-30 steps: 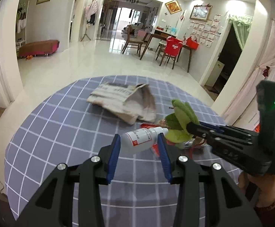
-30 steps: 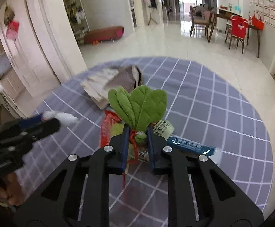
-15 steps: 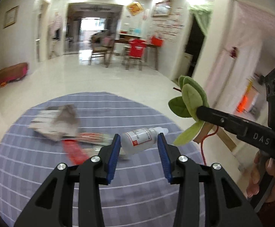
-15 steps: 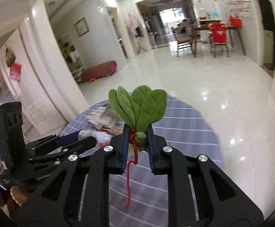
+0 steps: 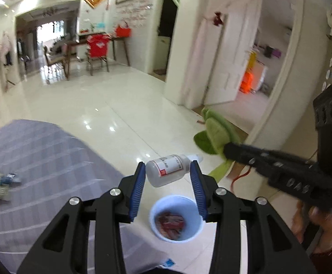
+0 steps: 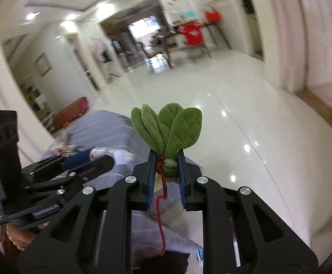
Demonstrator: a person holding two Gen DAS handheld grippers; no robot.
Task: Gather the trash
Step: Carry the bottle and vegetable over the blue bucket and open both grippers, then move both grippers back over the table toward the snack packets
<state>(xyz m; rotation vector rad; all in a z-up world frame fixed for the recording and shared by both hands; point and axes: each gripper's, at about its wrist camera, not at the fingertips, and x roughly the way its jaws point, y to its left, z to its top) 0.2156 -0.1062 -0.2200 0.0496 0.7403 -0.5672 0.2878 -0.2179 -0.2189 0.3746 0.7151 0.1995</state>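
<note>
Left gripper (image 5: pixel 168 174) clamps a clear white-capped bottle (image 5: pixel 169 170) lying crosswise, cap pointing right; right gripper (image 6: pixel 166 166) pinches a green plush leaf toy (image 6: pixel 168 129), leaves up.

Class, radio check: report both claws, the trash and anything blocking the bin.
Left claw shut on white bottle, above blue bin. Right claw shut on plush leaf toy. Bin mouth unobstructed, wrappers inside.

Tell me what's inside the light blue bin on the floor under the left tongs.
The blue bin holds some red and brownish wrappers at the bottom. Its near inner wall and anything beneath the wrappers are hidden. The white bottle hangs above it in the left tongs.
</note>
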